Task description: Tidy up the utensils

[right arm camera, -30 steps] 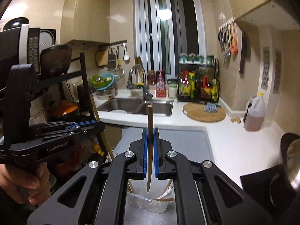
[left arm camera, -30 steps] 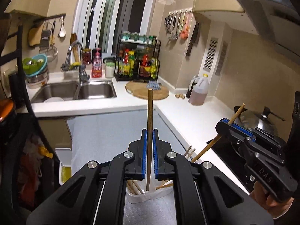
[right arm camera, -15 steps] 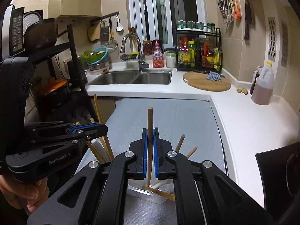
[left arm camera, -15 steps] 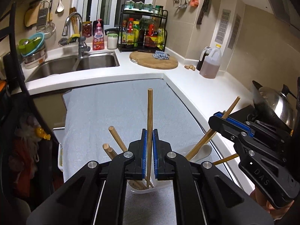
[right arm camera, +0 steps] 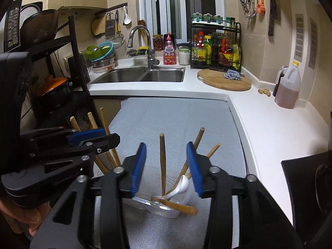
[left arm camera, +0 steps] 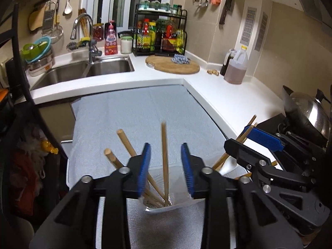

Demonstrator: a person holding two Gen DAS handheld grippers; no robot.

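Left tool (left arm camera: 166, 172) has just been opening, its blue pads apart, and a wooden chopstick (left arm camera: 165, 166) stands free between them (touching neither pad), its lower end down in a clear plastic container (left arm camera: 166, 207) with other wooden sticks. Right tool (right arm camera: 166, 170) has just been opening too, pads clear of an upright wooden stick (right arm camera: 162, 166) that sits in a second clear container (right arm camera: 166, 209) alongside a white spoon (right arm camera: 180, 186) and more wooden utensils. Both containers sit side by side on the grey mat (left arm camera: 134, 112) at the near edge of the worktop (left arm camera: 228, 95), left tool's container on the left.
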